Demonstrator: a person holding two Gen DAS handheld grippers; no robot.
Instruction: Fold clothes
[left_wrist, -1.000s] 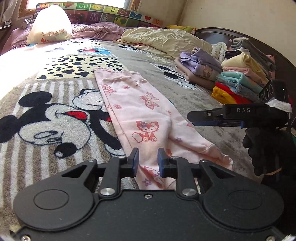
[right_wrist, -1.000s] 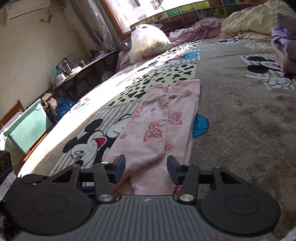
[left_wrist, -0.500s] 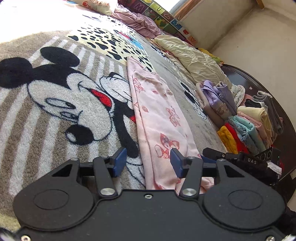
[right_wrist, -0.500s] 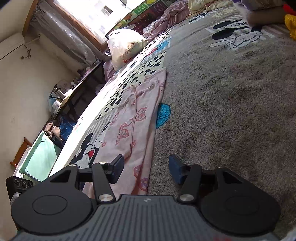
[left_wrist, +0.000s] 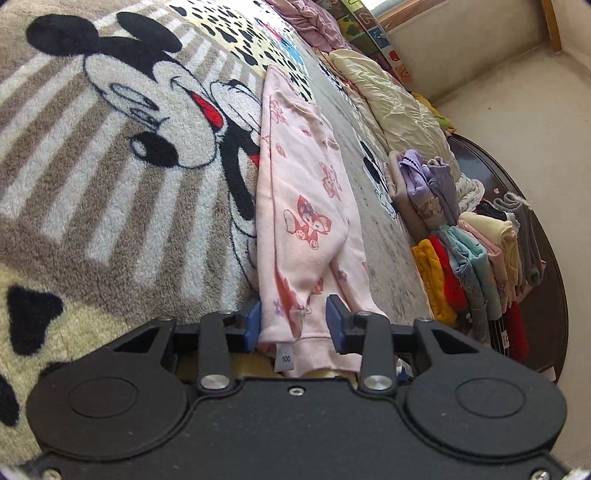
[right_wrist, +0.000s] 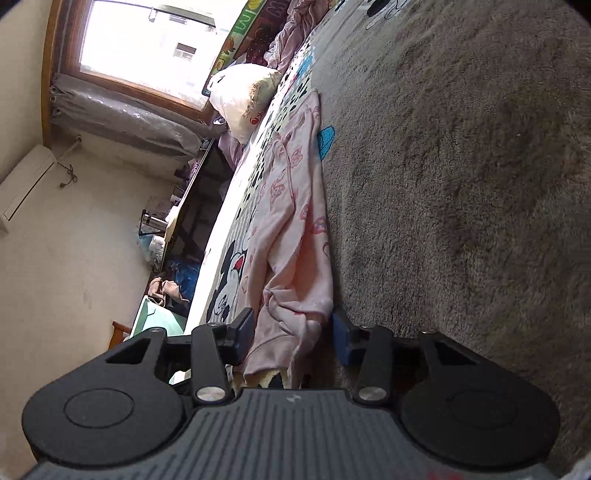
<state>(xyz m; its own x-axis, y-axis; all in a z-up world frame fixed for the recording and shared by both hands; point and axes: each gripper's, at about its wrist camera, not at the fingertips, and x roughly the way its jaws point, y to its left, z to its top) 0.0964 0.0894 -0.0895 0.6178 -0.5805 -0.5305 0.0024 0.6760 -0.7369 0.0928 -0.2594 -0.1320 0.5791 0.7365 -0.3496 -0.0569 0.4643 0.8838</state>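
Pink fox-print trousers (left_wrist: 303, 206) lie folded lengthwise on the Mickey Mouse blanket (left_wrist: 110, 155). In the left wrist view my left gripper (left_wrist: 293, 325) is open, its blue pads astride the near waistband end with its size tag. In the right wrist view the trousers (right_wrist: 295, 206) run away from me, and my right gripper (right_wrist: 293, 328) is open with its jaws either side of the bunched near corner. Neither gripper has closed on the cloth.
A row of folded clothes (left_wrist: 476, 243) stands at the right of the bed by the dark footboard (left_wrist: 543, 266). A cream quilt (left_wrist: 391, 99) and a white bag (right_wrist: 243, 92) lie at the far end. A shelf and green box (right_wrist: 155, 321) stand beside the bed.
Both grippers have tilted sideways and dropped to the near end of the trousers. The left gripper's jaws have opened wider. Both gripper's jaws now straddle the cloth's edge.
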